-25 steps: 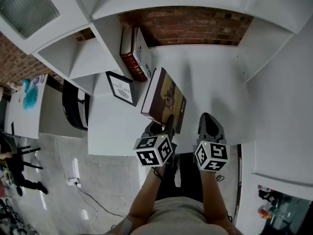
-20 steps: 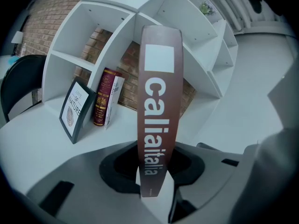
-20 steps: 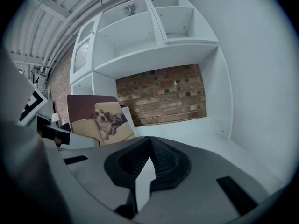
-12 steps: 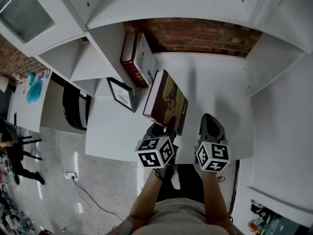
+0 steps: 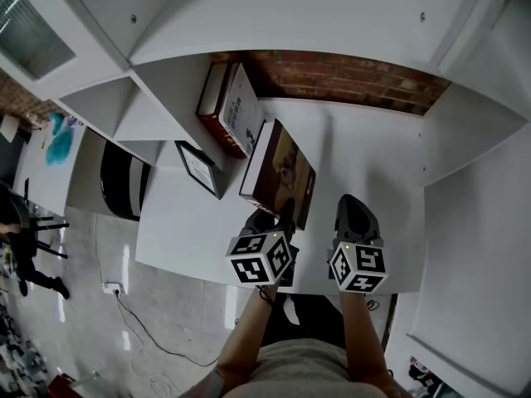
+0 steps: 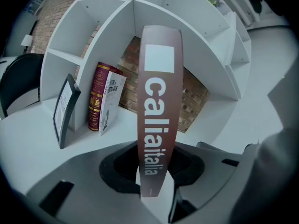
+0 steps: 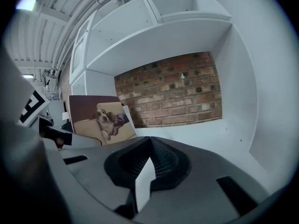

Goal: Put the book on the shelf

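Book (image 6: 157,106) upright in my left gripper (image 6: 154,174), jaws part-open, pressed on its 2 covers, my right gripper (image 7: 148,146) empty, jaws closed tip to tip.

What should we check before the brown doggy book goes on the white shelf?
1. Left gripper clamped on the brown hardcover book with the dog cover: ok.
2. Book standing upright between the jaws: ok.
3. Bare room on the white shelf board, right of the dark red book: ok.
4. Right gripper empty and apart from the book: ok.
5. Book's bottom edge lifted off the board: cannot tell.
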